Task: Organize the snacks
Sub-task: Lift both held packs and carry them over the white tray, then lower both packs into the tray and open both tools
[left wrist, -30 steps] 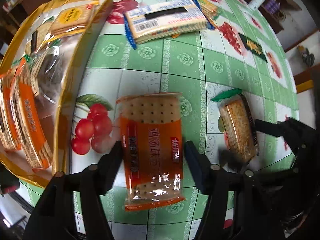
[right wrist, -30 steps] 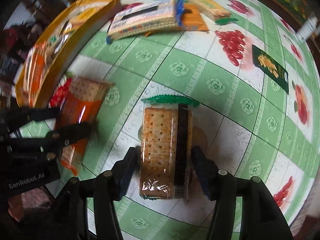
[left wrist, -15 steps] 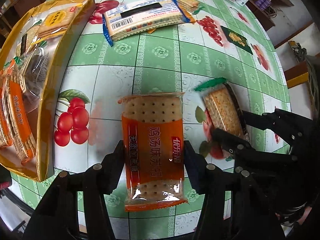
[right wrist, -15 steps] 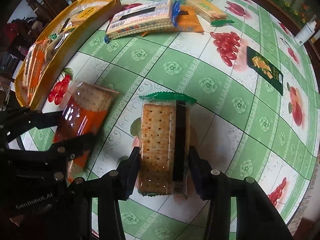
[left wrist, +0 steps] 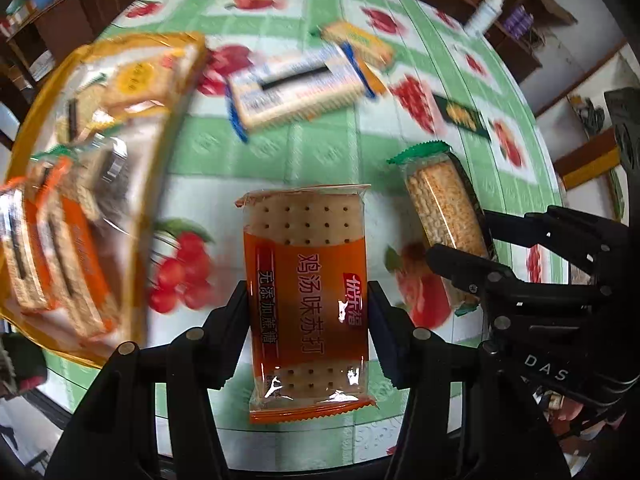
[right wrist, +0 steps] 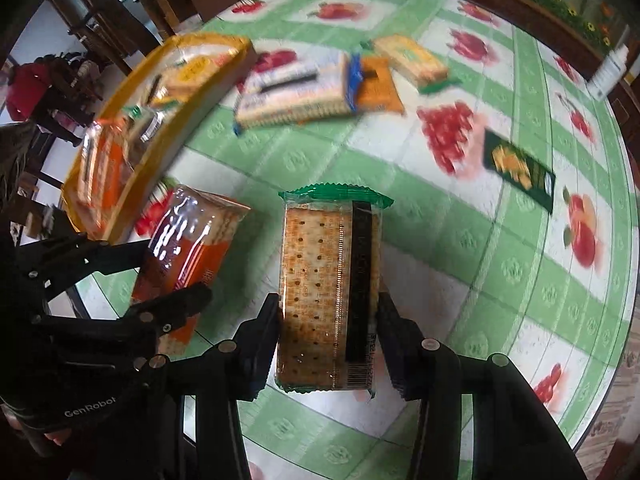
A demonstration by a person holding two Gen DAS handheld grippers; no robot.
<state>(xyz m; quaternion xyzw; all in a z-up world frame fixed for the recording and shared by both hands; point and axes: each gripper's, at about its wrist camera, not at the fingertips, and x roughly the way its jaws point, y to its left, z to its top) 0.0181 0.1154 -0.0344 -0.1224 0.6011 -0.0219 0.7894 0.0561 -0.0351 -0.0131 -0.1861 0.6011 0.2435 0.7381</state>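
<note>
My left gripper (left wrist: 306, 312) is shut on an orange cracker pack (left wrist: 306, 292) and holds it up off the table; the pack also shows in the right wrist view (right wrist: 188, 248). My right gripper (right wrist: 328, 328) is shut on a green-edged cracker pack (right wrist: 330, 296), also lifted; it shows in the left wrist view (left wrist: 442, 216). A yellow tray (left wrist: 160, 152) with several snack packs sits on the left, and it shows in the right wrist view (right wrist: 168, 136).
On the green fruit-print tablecloth (right wrist: 500, 248) lie a long blue-edged biscuit pack (right wrist: 296, 92), an orange pack (right wrist: 376, 86), a yellow-green pack (right wrist: 412, 58) and a flat dark green packet (right wrist: 518, 170). The table's round edge runs on the right.
Both grippers have closed on their packs and lifted them off the table. The view has pulled back from the table.
</note>
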